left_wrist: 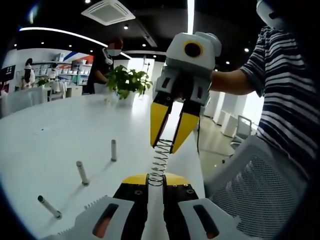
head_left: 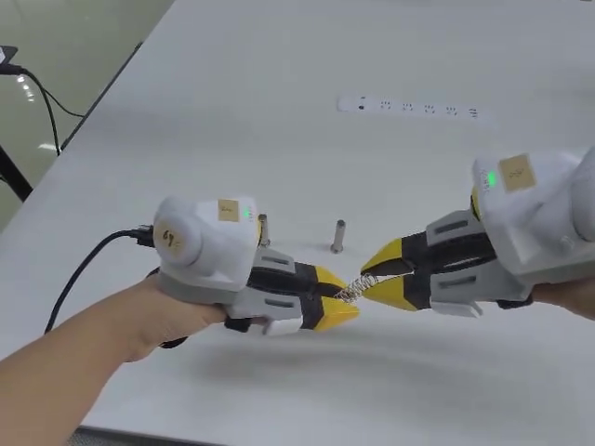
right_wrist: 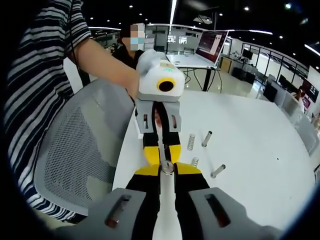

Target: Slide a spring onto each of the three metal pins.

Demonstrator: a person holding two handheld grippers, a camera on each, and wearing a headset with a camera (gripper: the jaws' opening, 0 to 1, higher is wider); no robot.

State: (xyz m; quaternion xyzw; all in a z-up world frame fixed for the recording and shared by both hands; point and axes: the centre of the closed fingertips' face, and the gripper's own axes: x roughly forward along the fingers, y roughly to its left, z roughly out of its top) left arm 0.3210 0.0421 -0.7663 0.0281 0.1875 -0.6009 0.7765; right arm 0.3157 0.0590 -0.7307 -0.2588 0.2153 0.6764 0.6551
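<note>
- Left tongs (left_wrist: 156, 181): closed on the near end of a coil spring (left_wrist: 160, 161) and held above the white surface (left_wrist: 60, 125).
- Right tongs (left_wrist: 166, 145): set tip to tip against the left tongs and pinched on the far end of the same spring. The spring bridges the short gap between the 2 pairs of yellow tips.
- Head view: both tongs meet in the air in front of the pins, with the spring lying roughly level between them. A hand (head_left: 153, 321) holds the left tool, and a black cable (head_left: 84, 269) trails from its rear.
- 3 metal pins (left_wrist: 113, 150) (left_wrist: 82, 172) (left_wrist: 49, 206): upright in a row on the surface, apart from both tongs.
- 2 further springs (right_wrist: 190, 142) (right_wrist: 195, 161): seen in the right gripper view close beside the pins. Whether either one sits on a pin cannot be told.
- White power strip (head_left: 409, 107): flat on the far part of the surface, well apart from the pins.
- Grey mesh chair (right_wrist: 75, 145): at the edge of the surface, beside the person in a striped shirt.
</note>
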